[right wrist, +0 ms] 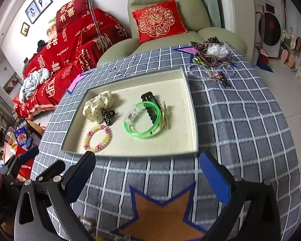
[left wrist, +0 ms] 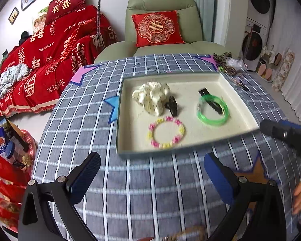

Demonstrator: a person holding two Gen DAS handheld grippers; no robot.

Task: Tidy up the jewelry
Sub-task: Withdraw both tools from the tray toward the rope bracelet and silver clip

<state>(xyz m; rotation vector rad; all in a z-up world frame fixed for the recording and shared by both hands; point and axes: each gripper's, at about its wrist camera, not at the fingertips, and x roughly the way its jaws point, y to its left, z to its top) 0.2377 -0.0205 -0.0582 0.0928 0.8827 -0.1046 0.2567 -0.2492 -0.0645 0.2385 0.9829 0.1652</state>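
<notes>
I have both grippers pulled back over the near side of the table, and the tray (right wrist: 192,120) is my landmark for everything. My left gripper (left wrist: 152,176) stands with its jaws spread wide and nothing between them, only checked cloth (left wrist: 150,200) showing through the gap, on the near side of the tray's front rim. My right gripper (right wrist: 148,176) is the same: jaws fully apart, empty, hanging just short of the tray's front rim above an orange star patch (right wrist: 160,210) on the cloth. Inside the tray, the pink and yellow bead bracelet (right wrist: 98,138) lies nearest the front rim toward the left. Behind it sits a cream dotted scrunchie (right wrist: 98,104) with a black claw clip (right wrist: 107,116) touching its near edge. Toward the middle of the tray a green bangle (right wrist: 143,120) lies flat with a black hair clip (right wrist: 150,102) leaning across it, and a small pale loop, too small to make out, rests against the bangle's right side. Beyond the tray's far right corner a loose pile of hair ties and trinkets (right wrist: 212,60) waits on the cloth, well apart from both grippers. Behind the table, past the tray's far rim, stands a green armchair (right wrist: 160,0) with a red cushion (right wrist: 158,20).
</notes>
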